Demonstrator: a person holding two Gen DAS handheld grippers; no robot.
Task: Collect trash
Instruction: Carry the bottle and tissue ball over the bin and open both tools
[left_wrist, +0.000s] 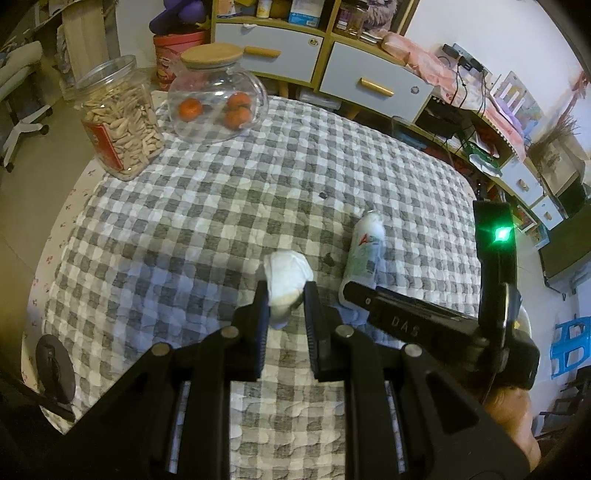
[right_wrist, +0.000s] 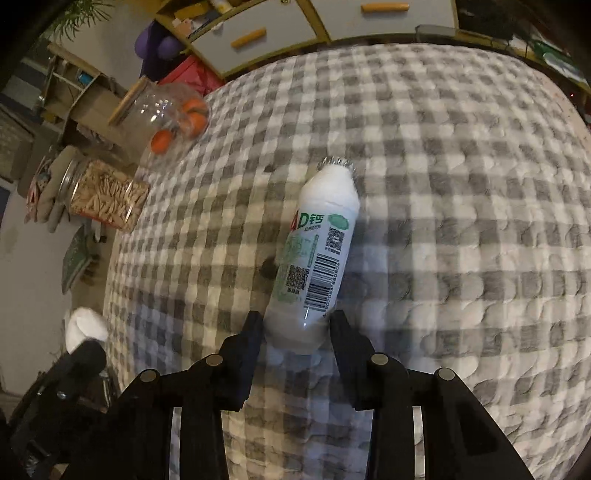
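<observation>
left wrist view, left gripper (left_wrist: 286, 291) clamped on tissue wad (left_wrist: 286, 275), right gripper (right_wrist: 297, 325) loosely straddling bottle (right_wrist: 317, 254)

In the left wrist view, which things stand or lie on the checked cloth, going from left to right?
Jar of seeds → glass jar with oranges → crumpled white tissue, between the left gripper pads → white drink bottle.

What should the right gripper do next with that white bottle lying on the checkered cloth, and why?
Probably close the right gripper a little more on the white bottle. The bottle's base sits between the fingers, but the right finger looks slightly clear of it, so the grip seems unfinished. The left gripper already pinches the crumpled tissue.
</observation>
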